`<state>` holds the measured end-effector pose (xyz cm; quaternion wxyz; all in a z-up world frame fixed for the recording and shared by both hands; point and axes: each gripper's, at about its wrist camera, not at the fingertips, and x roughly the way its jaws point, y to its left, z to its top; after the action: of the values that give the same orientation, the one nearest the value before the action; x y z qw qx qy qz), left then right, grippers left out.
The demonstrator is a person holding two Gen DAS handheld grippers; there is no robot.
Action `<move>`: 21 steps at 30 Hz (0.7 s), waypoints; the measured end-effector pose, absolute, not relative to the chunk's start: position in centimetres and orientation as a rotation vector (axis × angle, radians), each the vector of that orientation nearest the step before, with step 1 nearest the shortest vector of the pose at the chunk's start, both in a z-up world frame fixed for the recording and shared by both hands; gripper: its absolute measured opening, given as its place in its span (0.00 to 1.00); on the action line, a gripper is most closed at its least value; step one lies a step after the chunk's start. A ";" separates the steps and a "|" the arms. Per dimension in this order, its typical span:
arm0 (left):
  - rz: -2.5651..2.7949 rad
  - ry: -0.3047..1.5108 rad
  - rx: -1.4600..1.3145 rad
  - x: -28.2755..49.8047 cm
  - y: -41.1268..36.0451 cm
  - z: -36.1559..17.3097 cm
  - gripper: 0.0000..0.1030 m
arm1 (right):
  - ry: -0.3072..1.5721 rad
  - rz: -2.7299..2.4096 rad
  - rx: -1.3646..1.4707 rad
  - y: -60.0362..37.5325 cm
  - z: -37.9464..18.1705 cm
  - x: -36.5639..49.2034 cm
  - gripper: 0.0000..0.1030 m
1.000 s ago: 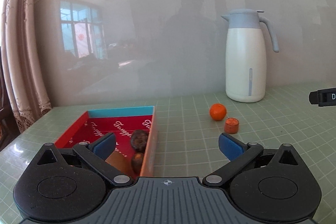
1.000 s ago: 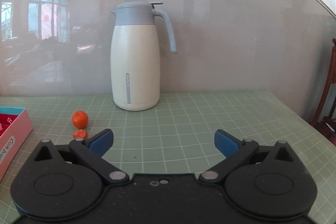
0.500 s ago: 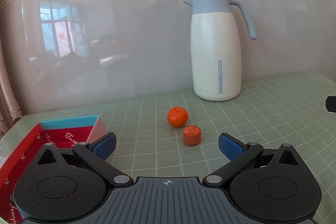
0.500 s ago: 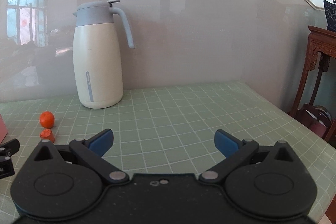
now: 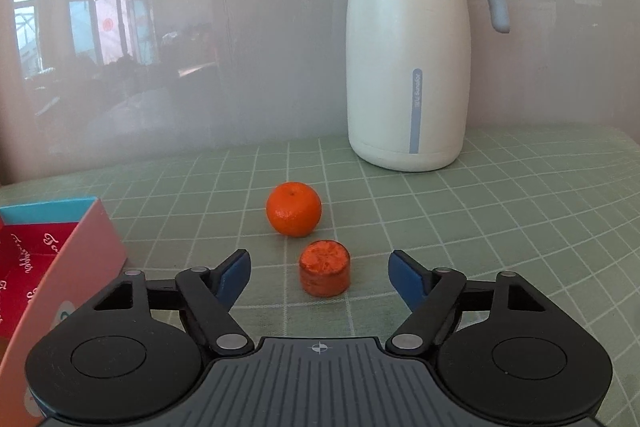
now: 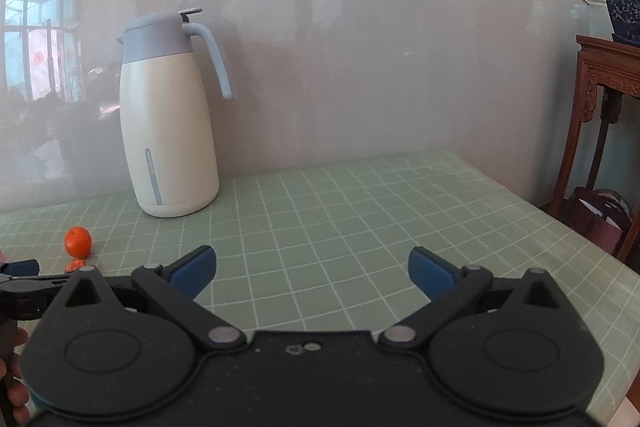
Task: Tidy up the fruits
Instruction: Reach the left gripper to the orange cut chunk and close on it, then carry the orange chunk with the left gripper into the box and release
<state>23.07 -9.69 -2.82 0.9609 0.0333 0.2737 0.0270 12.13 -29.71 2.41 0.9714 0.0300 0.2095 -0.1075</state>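
A small orange cylinder-shaped fruit piece (image 5: 325, 273) is seen standing on the green gridded table (image 5: 500, 227), between the blue pads of the left gripper (image 5: 320, 273) but touched by neither of them; the jaws have just been closing and are parted with clear gaps on both sides of the piece. A whole mandarin (image 5: 294, 214) is found just behind it, toward the back edge of the table, close to the piece but apart from it. A cream thermos jug (image 5: 406, 67) with a grey-blue lid and handle is set upright near the back edge, against the glossy wall panel. At the left edge of the table a pink-walled box (image 5: 86, 243) with a red printed lining is partly shown; its contents cannot be told from here. The right gripper (image 6: 312, 269) is held over bare table further toward the right edge, its jaws spread wide with nothing between them. In the right wrist view the mandarin (image 6: 78, 241) and the piece are seen far to the left, beside the tip of the left gripper.
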 end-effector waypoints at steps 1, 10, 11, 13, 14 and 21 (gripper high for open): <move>0.050 0.563 0.059 23.3 -9.6 -3.0 0.70 | 0.421 -0.223 0.064 -29.9 2.4 12.1 1.00; 0.016 0.615 -0.014 24.4 -8.7 -3.5 0.30 | 0.423 -0.239 0.122 -31.7 2.4 12.1 1.00; 0.014 0.613 -0.013 24.3 -8.7 -3.5 0.30 | 0.423 -0.237 0.125 -31.7 2.4 12.1 1.00; 0.014 0.603 -0.004 24.0 -8.8 -3.4 0.30 | 0.424 -0.234 0.123 -31.5 2.4 12.2 1.00; 0.013 0.602 0.001 24.0 -8.9 -3.4 0.30 | 0.425 -0.232 0.121 -31.5 2.4 12.2 1.00; 0.021 0.582 -0.001 23.0 -8.5 -2.5 0.30 | 0.432 -0.234 0.112 -31.3 2.4 12.3 1.00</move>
<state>23.05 -8.46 -2.55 0.9579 -0.0007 0.2868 0.0101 12.33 -31.34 2.37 0.9684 0.0556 0.2138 -0.1159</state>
